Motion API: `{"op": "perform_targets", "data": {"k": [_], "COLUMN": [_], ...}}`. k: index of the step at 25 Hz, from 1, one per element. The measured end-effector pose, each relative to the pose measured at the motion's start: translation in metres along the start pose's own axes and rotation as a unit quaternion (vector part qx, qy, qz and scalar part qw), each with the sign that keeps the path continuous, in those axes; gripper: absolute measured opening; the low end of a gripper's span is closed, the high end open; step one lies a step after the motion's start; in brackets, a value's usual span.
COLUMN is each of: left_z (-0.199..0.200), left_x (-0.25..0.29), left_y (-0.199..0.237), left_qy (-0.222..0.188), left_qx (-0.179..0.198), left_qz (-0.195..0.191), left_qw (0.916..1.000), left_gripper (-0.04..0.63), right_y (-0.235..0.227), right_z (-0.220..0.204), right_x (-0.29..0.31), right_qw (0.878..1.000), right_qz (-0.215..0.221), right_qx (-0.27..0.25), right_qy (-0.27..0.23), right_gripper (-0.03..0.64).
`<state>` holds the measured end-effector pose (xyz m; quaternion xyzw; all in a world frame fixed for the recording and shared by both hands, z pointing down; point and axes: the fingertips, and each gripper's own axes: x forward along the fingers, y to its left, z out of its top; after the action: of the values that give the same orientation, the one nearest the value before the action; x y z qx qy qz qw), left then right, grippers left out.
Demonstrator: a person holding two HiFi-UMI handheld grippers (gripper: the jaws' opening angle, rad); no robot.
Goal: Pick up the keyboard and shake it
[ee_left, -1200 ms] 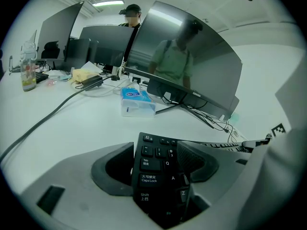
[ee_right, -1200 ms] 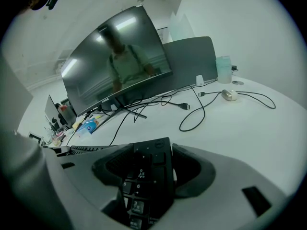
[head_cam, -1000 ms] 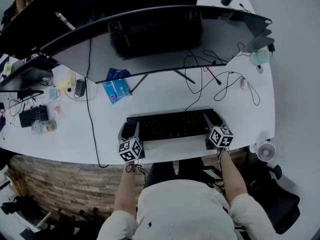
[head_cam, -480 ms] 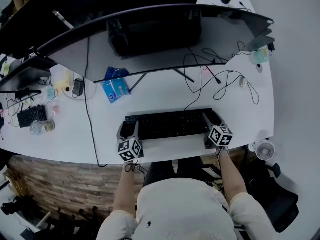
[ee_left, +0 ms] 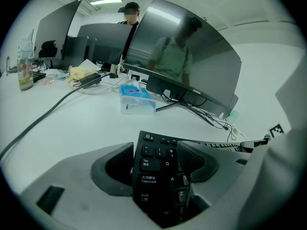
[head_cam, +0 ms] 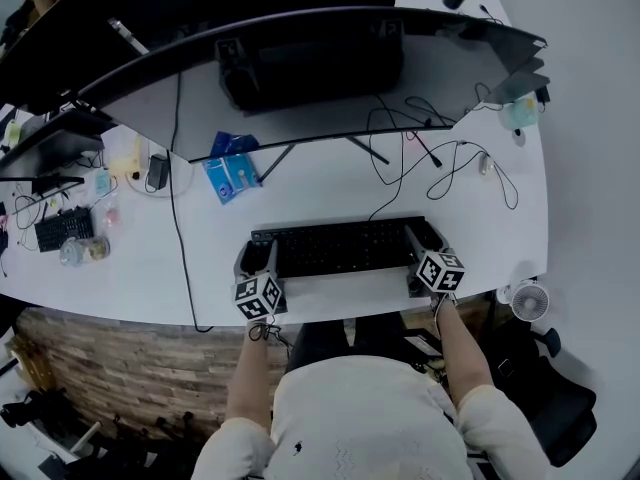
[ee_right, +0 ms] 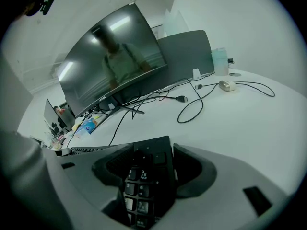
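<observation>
Nearest the person, the left gripper (head_cam: 258, 259) pinches the left end of the black keyboard (head_cam: 340, 248), one jaw on either side of the board. The keys there read "Tab", "Caps Lock" and "Shift", with Q, A and Z beside them. The right gripper (head_cam: 428, 240) is clamped the same way on the number-pad end, where 9, 6 and 5 can be read. The keyboard sits near the front edge of the white desk (head_cam: 130, 278), keys up, its long axis running left to right along that edge. Whether it touches the desk cannot be told. A dark cable (head_cam: 385, 208) leads from its back edge toward more loose cables (head_cam: 440, 163) and a white mouse (head_cam: 486, 165). A blue packet (head_cam: 232, 178) lies just beyond its left half. Farther back stands a wide curved monitor (head_cam: 300, 78), whose small white lettering on the lower bezel is too small to read. A small fan (head_cam: 528, 300) sits off the desk's right corner, and a second keyboard (head_cam: 60, 230) lies far left.
</observation>
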<state>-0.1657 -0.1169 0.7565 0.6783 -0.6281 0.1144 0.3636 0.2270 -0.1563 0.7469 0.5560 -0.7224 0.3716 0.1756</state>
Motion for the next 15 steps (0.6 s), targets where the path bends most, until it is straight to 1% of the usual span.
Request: {"op": "perform_targets", "data": {"k": [15], "left_z": [-0.0003], "left_x": [-0.0014], "left_y": [0.0010], "left_qy": [-0.004], "left_qx": [0.013], "left_qz": [0.005], "left_qw": [0.9999], "left_gripper": [0.275], "right_y": [0.0001], "right_z": [-0.0016], "right_x": [-0.0009], "right_qw": [1.000], "right_qz": [0.002], "right_qx": [-0.003], "right_qy": [-0.005], "right_gripper": [0.247]}}
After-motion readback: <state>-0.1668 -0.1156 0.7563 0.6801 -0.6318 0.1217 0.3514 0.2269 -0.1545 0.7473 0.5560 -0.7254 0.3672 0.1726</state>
